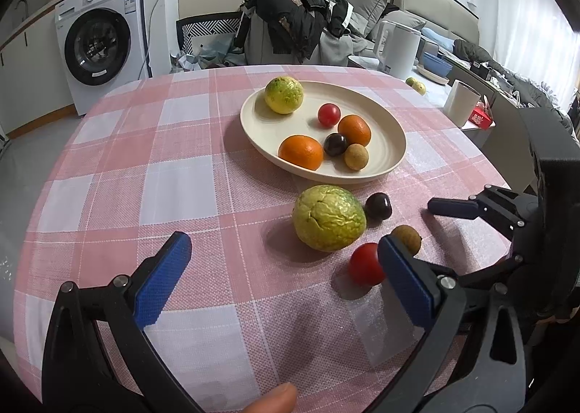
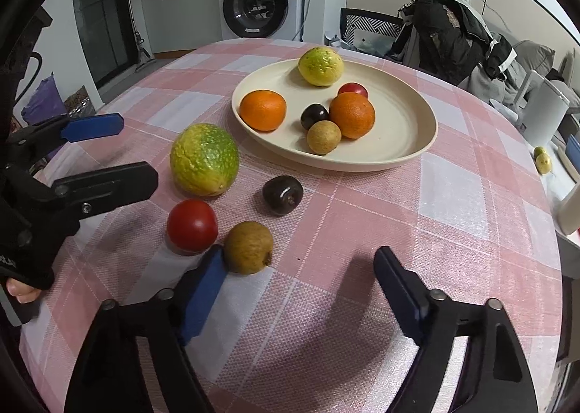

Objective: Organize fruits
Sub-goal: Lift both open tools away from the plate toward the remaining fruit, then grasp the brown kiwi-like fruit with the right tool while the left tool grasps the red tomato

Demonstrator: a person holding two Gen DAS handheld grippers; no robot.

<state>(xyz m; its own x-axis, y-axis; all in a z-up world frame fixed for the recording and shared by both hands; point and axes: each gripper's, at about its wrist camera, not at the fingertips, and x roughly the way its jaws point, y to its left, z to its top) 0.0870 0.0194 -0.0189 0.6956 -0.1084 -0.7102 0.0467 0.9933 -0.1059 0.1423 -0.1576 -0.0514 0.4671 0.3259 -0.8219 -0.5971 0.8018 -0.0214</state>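
Four fruits lay loose on the tablecloth (image 2: 453,195) near the tabletop's front edge, just short of the plate (image 2: 406,155): green-yellow fruit (image 2: 204,159), dark plum (image 2: 282,194), tomato (image 2: 192,225), brown longan (image 2: 248,247). The plate already held six pcs.

R gripper (image 2: 301,268) was spread, nothing pinched; its L pad sat just beside the longan, w/ the fruit outside the gap. L gripper (image 1: 284,250) hung wide apart, empty, over bare cloth.

Probably the longan was next. To do it well: shift the R gripper sideways until the longan sits centred btwn the pads, stay low to the cloth, squeeze gently (small, round, will roll). Mind the tomato, close by on that side.
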